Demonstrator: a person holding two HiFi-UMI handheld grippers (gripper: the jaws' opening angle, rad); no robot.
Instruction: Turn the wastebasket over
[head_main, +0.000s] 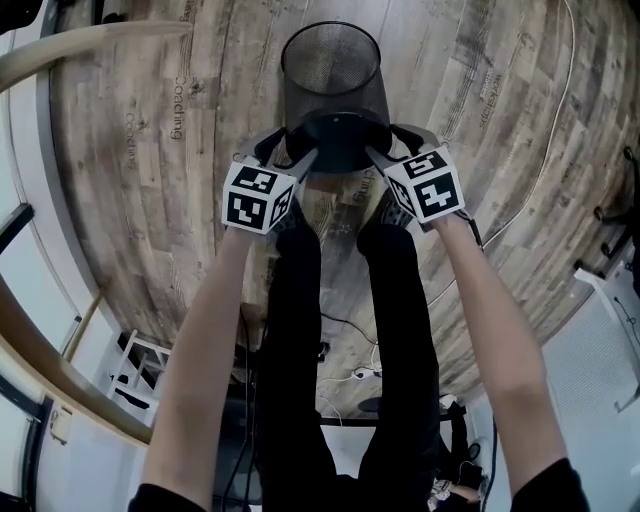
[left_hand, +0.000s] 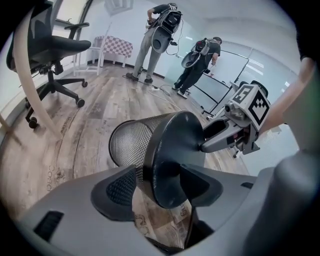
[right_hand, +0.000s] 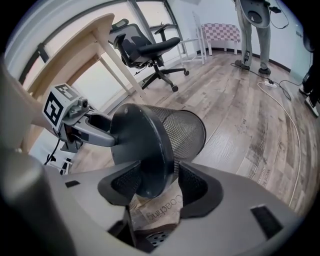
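Note:
A black mesh wastebasket (head_main: 332, 85) lies tilted on its side in the air above the wood floor, with its solid base toward me and its open mouth pointing away. My left gripper (head_main: 290, 150) clamps the base rim from the left, and my right gripper (head_main: 395, 145) clamps it from the right. In the left gripper view the dark base disc (left_hand: 175, 160) sits between the pads, with the right gripper (left_hand: 235, 131) on its far side. In the right gripper view the base (right_hand: 142, 150) is pinched between the pads, and the left gripper (right_hand: 82, 127) holds the opposite edge.
A black office chair (left_hand: 55, 50) stands on the floor by a curved wooden table edge (head_main: 60, 50). Two people (left_hand: 160, 35) stand far across the room. A white cable (head_main: 555, 150) runs over the floor at the right. My legs (head_main: 340, 330) are below the basket.

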